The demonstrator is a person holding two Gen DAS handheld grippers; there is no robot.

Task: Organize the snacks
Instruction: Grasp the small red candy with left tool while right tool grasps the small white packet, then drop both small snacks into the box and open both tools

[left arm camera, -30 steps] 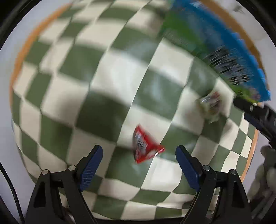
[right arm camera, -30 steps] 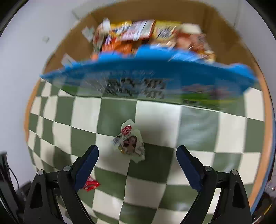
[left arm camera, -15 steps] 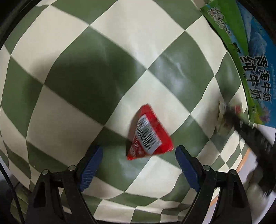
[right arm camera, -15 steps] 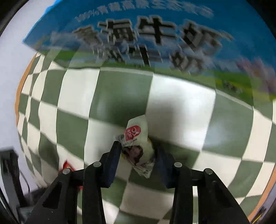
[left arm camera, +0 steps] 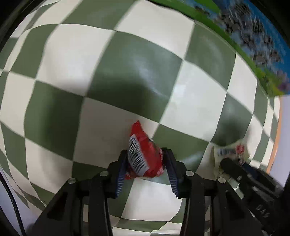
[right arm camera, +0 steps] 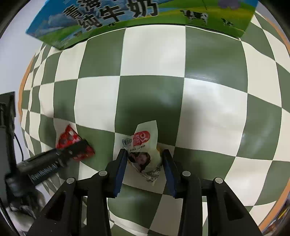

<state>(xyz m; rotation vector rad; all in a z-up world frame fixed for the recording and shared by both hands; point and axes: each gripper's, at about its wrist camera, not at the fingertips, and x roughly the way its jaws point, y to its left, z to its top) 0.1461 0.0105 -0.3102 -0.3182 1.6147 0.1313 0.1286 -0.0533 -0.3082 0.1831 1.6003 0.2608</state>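
Note:
A small red snack packet (left arm camera: 145, 145) lies on the green and white checked cloth (left arm camera: 126, 72). My left gripper (left arm camera: 145, 158) points straight down over it, its jaws closing with the blue pads pressed on both sides of the packet. A white snack packet (right arm camera: 145, 141) with a red logo sits between the pads of my right gripper (right arm camera: 144, 156), which is shut on it. In the right wrist view the red packet (right arm camera: 68, 138) lies to the left, partly hidden by the left gripper's fingers (right arm camera: 76, 147). The white packet (left arm camera: 228, 150) shows at the lower right of the left wrist view.
A large blue and green milk carton box (right arm camera: 126, 16) stands along the far side of the cloth, also seen at top right as the box (left arm camera: 253, 45). The table's orange edge (right arm camera: 25, 76) runs on the left. A black stand (right arm camera: 7, 109) sits beyond it.
Both grippers dropped toward the cloth and went from wide open to shut. The left jaws closed on the red packet; the right jaws stayed clamped on the white packet.

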